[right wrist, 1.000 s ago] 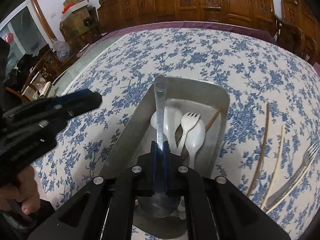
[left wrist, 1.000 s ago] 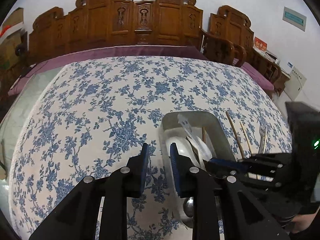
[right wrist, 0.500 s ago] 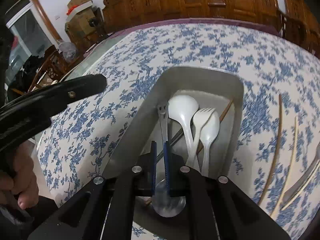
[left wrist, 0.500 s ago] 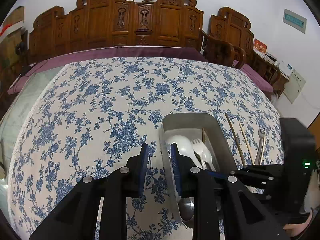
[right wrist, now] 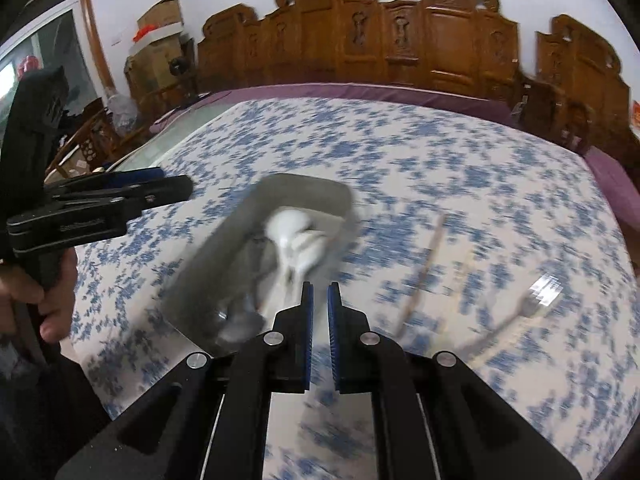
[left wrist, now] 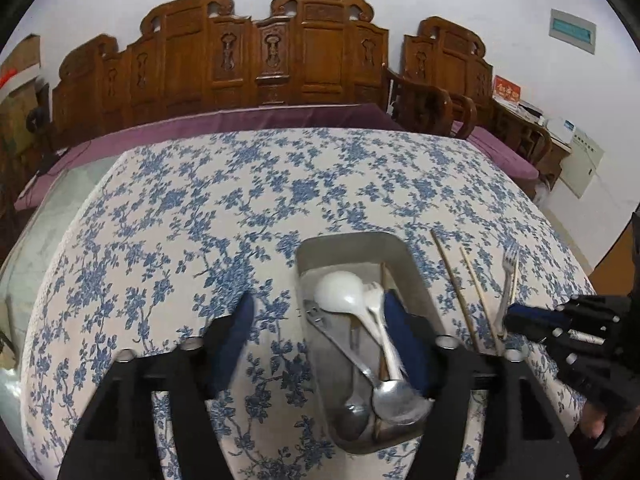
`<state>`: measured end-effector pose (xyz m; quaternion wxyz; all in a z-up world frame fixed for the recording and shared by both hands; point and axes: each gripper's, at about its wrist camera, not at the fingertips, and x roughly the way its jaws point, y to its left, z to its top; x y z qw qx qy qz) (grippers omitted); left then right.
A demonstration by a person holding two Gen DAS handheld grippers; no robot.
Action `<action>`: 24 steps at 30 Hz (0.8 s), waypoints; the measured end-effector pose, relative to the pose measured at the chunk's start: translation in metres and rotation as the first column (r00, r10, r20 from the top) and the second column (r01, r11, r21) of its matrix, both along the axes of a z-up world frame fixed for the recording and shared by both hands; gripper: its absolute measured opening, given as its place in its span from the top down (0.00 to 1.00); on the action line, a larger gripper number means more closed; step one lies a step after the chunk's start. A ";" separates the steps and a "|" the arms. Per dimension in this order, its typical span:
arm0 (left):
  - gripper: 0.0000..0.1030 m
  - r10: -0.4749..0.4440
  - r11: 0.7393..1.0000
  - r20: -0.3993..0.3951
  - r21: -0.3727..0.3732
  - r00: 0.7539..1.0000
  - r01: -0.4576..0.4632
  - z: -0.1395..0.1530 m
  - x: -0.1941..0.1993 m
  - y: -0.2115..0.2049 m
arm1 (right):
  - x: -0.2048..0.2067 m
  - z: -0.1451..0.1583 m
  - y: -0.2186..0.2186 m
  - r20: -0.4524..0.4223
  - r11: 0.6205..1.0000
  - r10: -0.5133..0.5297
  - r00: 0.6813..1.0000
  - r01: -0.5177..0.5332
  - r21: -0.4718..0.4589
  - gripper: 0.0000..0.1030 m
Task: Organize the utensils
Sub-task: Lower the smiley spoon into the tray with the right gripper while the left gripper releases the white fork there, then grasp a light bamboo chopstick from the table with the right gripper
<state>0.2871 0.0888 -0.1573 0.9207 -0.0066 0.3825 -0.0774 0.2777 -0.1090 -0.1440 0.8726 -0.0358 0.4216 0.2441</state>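
- Tray (left wrist: 362, 240) sits on the floral tablecloth (left wrist: 200, 220), just ahead of my left gripper (left wrist: 324, 328); it holds a white spoon (left wrist: 340, 288), a white fork (left wrist: 374, 292) and metal spoons (left wrist: 396, 400), lying loosely across one another.
- Left gripper: jaws are opening, with nothing pinched; one finger stands over the cloth, the other over the tray interior.
- Right gripper (right wrist: 318, 308): fingers nearly pressed together with only a narrow gap, empty. It hangs over the near right of the tray; this view is motion-blurred.
- Remaining items: two chopsticks (left wrist: 452, 280) and a metal fork (left wrist: 508, 280) lie on the cloth to the right of the tray, apart from it.
- Step in hand, as I judge it: one deposit into the tray is complete and I am between picks.
- Next move calls for spreading my right jaws, lowering them astride the metal fork or a chopstick, and closing low against the cloth, since these items are thin and flat.
- Risk: a chopstick may roll aside under a one-sided touch.
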 end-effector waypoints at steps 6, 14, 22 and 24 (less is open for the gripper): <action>0.21 -0.056 0.998 0.008 0.014 0.998 0.056 0.001 -0.010 -0.031 | -0.014 -0.001 -0.053 0.014 0.997 -0.067 0.998 0.067 -0.048 0.81; 0.21 -0.105 0.994 0.019 0.000 0.994 0.105 0.004 -0.023 -0.072 | -0.013 -0.017 -0.094 -0.002 0.988 -0.139 0.990 0.138 -0.064 0.74; 0.21 -0.148 0.989 -0.016 0.009 0.989 0.148 -0.008 -0.026 -0.100 | 0.021 -0.053 -0.113 -0.073 0.966 -0.244 0.967 0.236 -0.107 0.63; 0.21 -0.156 0.988 -0.017 0.015 0.988 0.156 -0.010 -0.027 -0.106 | 0.034 -0.063 -0.119 -0.098 0.956 -0.285 0.953 0.276 -0.102 0.63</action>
